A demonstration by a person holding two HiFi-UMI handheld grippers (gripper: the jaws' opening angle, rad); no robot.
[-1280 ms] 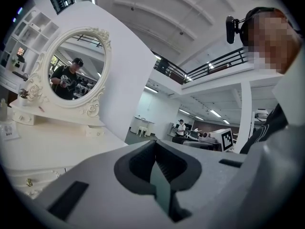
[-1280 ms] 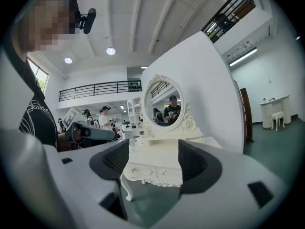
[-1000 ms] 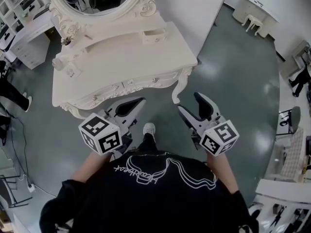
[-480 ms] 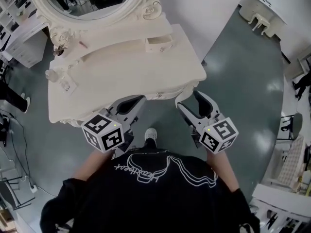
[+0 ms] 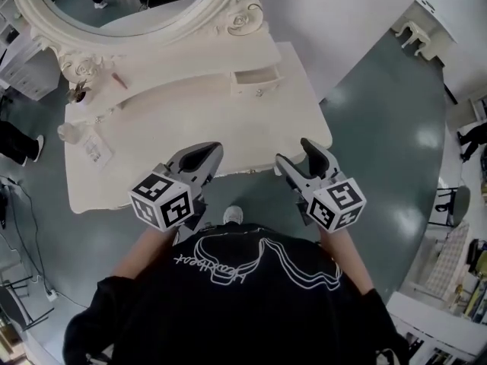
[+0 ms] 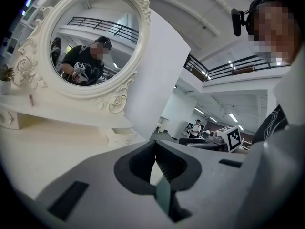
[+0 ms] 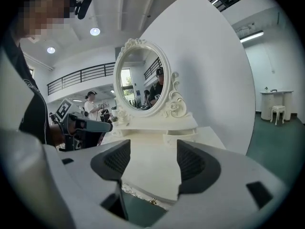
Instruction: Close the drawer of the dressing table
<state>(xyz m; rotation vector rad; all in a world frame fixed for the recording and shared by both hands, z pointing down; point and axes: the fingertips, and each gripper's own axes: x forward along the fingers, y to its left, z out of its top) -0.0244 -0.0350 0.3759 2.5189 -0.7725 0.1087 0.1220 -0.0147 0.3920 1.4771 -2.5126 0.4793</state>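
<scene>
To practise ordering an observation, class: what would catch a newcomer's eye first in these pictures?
The ornate white dressing table with its oval mirror fills the head view's upper half, one small drawer on its raised shelf standing open. Nearer the person are two grey grippers: the left gripper shut, the right gripper open and empty, its jaws having just closed a little.

mirror (image 5: 114,10) behind surface (image 5: 190,120), drawer (image 5: 257,82) on surface back right, left gripper (image 5: 207,154) and right gripper (image 5: 293,154) side by side at front edge
</scene>
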